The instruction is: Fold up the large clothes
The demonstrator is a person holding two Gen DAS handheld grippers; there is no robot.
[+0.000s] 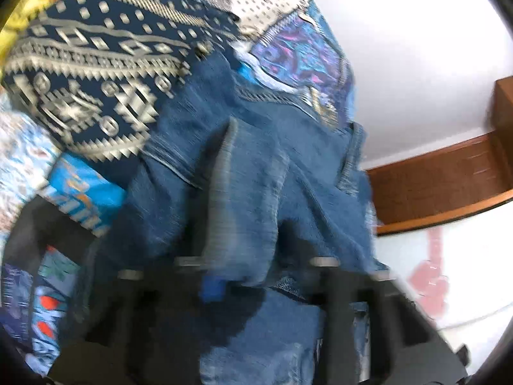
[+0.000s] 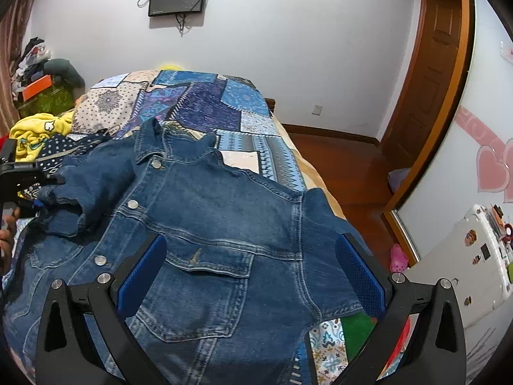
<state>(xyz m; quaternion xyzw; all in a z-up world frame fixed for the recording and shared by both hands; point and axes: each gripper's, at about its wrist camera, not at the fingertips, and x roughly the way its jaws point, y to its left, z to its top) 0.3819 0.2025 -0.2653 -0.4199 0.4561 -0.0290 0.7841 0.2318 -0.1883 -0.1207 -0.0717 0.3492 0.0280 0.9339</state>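
Observation:
A blue denim jacket [image 2: 205, 224] lies front up on the patchwork bed, collar toward the far wall. Its left sleeve [image 2: 93, 186] is folded over the chest. My left gripper [image 2: 48, 189] holds the cuff of that sleeve at the left edge of the right wrist view. In the blurred left wrist view the left gripper [image 1: 256, 276] is shut on denim [image 1: 250, 199] bunched between the fingers. My right gripper [image 2: 253, 269] is wide open and empty, hovering over the jacket's chest pocket [image 2: 205, 295]. The right sleeve [image 2: 327, 224] hangs at the bed's right edge.
A patchwork bedspread [image 2: 224, 109] covers the bed. A navy patterned garment [image 1: 96, 73] and a yellow garment [image 2: 35, 134] lie at the left. Wooden floor [image 2: 340, 166] and a door [image 2: 429, 73] are to the right. A white cabinet with stickers [image 2: 465, 266] stands at the right.

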